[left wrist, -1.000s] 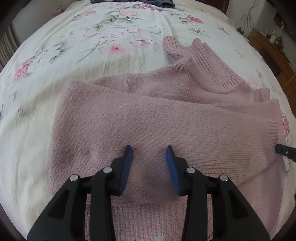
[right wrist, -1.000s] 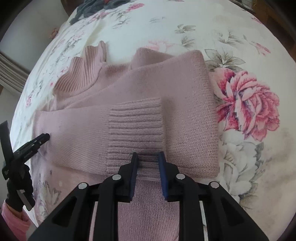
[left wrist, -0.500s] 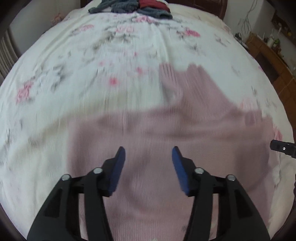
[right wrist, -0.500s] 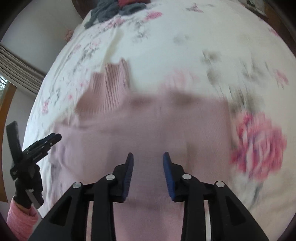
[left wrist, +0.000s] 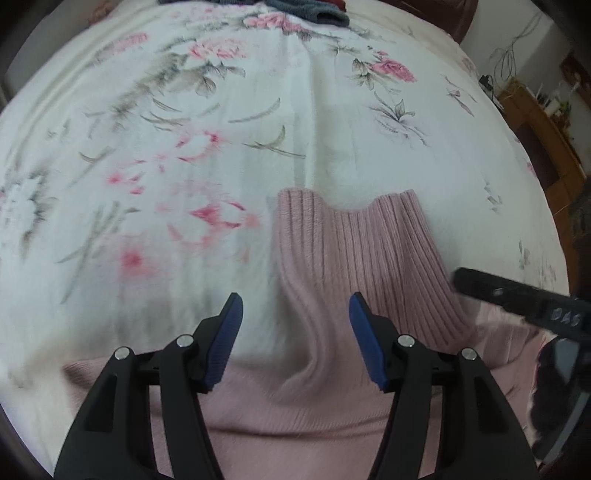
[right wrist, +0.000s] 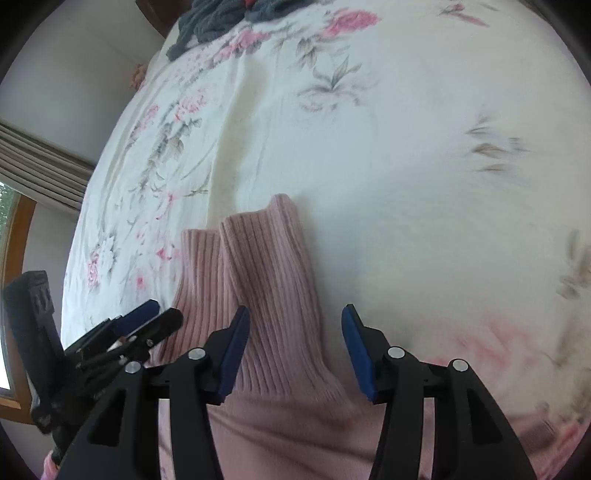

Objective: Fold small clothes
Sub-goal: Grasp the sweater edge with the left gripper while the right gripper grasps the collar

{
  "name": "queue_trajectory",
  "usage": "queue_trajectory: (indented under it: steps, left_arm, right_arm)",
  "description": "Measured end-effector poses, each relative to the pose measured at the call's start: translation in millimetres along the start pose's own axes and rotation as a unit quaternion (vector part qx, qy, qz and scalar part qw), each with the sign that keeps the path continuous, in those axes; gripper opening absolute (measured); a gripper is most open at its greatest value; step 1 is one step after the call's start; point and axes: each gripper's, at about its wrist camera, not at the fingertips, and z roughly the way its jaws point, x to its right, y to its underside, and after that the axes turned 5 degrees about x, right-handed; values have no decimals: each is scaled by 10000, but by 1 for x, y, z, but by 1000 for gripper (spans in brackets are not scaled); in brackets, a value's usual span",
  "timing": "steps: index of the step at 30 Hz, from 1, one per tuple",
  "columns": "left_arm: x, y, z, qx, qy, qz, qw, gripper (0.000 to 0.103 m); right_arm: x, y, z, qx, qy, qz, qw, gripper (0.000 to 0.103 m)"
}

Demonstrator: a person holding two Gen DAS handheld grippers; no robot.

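Note:
A pink knit sweater (left wrist: 295,417) lies on the bed, its ribbed turtleneck collar (left wrist: 354,254) pointing away from me. My left gripper (left wrist: 295,314) hovers open over the collar's left edge, nothing between its fingers. In the right wrist view the same ribbed collar (right wrist: 266,280) stretches ahead. My right gripper (right wrist: 295,325) is open above the collar's right edge and the sheet. The left gripper (right wrist: 140,325) shows at that view's left, and the right gripper's tip (left wrist: 517,295) enters the left view from the right. The sweater's body and sleeves are mostly out of frame below.
A white floral bedsheet (left wrist: 221,129) covers the bed all round the sweater. Dark grey and red clothes (right wrist: 221,14) are heaped at the far end. Wooden furniture (left wrist: 546,147) stands beyond the right edge; a window and curtain (right wrist: 33,158) stand on the left.
Both grippers have moved forward from the sweater's folded body and sleeve cuff up to the collar. Both sets of jaws have opened wider. The right gripper no longer sits over the ribbed cuff.

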Motion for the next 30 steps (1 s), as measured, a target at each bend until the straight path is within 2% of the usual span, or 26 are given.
queue_trajectory:
  steps: [2, 3, 4, 5, 6, 7, 8, 11, 15, 20, 22, 25, 30]
  left_arm:
    - [2, -2, 7, -37, -4, 10, 10000, 50]
    - [3, -2, 11, -73, -12, 27, 10000, 39]
    - [4, -1, 16, -132, -17, 39, 9999, 33]
    - [4, -1, 19, -180, 22, 27, 9998, 22]
    - [4, 0, 21, -210, 69, -1, 9998, 15]
    - [5, 0, 22, -201, 95, -35, 9997, 13]
    - [6, 0, 21, -165, 108, -45, 9998, 8]
    - [10, 1, 11, 8, 201, 27, 9998, 7]
    - [16, 10, -19, 402, 571, 295, 9971, 7]
    - [14, 40, -64, 944, 1007, 741, 9876, 7]
    - [9, 62, -80, 1079, 1202, 935, 9824, 7]
    - [2, 88, -89, 1076, 1286, 1036, 9804, 8]
    - [-15, 128, -88, 754, 1319, 1055, 9827, 11]
  right_arm:
    - [-1, -2, 12, -85, 60, 8, 9999, 52]
    - [-1, -2, 18, -123, 84, 13, 9999, 52]
    - [-1, -2, 21, -135, 90, 10, 9999, 52]
    - [-1, -2, 25, -159, 116, -10, 9998, 50]
    - [-1, -1, 27, -168, 116, -25, 9998, 30]
    - [-1, -2, 30, -197, 95, -37, 9998, 15]
    - [-1, -1, 29, -209, 29, -19, 9998, 11]
    - [-6, 3, 12, 67, -83, -274, 9996, 11]
    - [-14, 19, -28, 521, -402, -641, 9958, 11]
    - [-27, 63, -81, 1086, -544, -1373, 9831, 11]
    - [-32, 82, -93, 1150, -554, -1583, 9791, 11]
    - [-31, 117, -105, 1117, -595, -1709, 9771, 11]
    - [-22, 160, -104, 874, -468, -1777, 9791, 14]
